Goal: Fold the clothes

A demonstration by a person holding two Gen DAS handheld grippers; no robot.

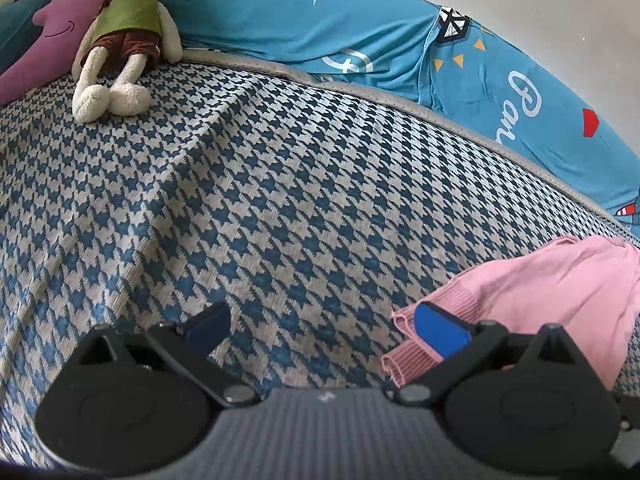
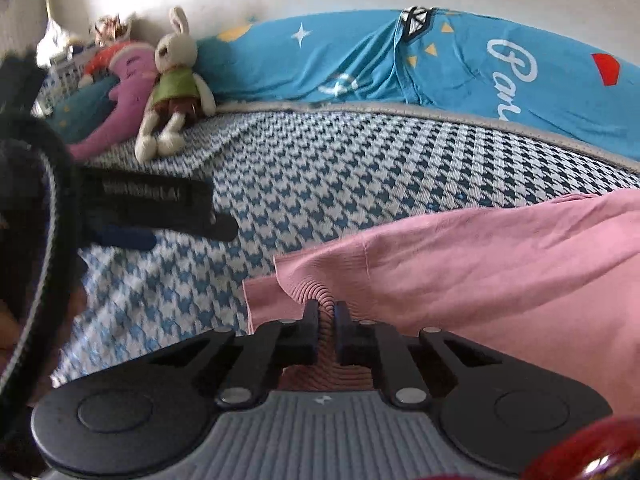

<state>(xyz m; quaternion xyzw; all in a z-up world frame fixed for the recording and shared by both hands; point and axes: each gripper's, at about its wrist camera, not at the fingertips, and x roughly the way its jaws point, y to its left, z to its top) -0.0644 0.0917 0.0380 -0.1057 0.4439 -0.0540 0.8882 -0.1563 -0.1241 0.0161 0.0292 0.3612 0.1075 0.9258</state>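
A: Right gripper [image 2: 327,314] low in the centre of its frame, jaws pressed together on the ribbed edge of the pink garment [image 2: 460,264]. That's a pinch, cloth bunched between the 2 pads.

B: And the garment itself?

A: Spread from that pinch out to the right edge of the frame, lying on the houndstooth bedcover [image 2: 320,168]. Its long run goes rightward and slightly up.

B: Left side?

A: Left gripper [image 1: 326,330] is spread wide, nothing between its fingers. In its view the pink garment [image 1: 540,284] sits lower right, the ribbed edge running behind the right-hand blue pad [image 1: 440,334]; whether they touch, I can't tell.

B: So the right hand is the one on the cloth.

A: Yes. I'd guess any fold swings left, toward open bedcover.
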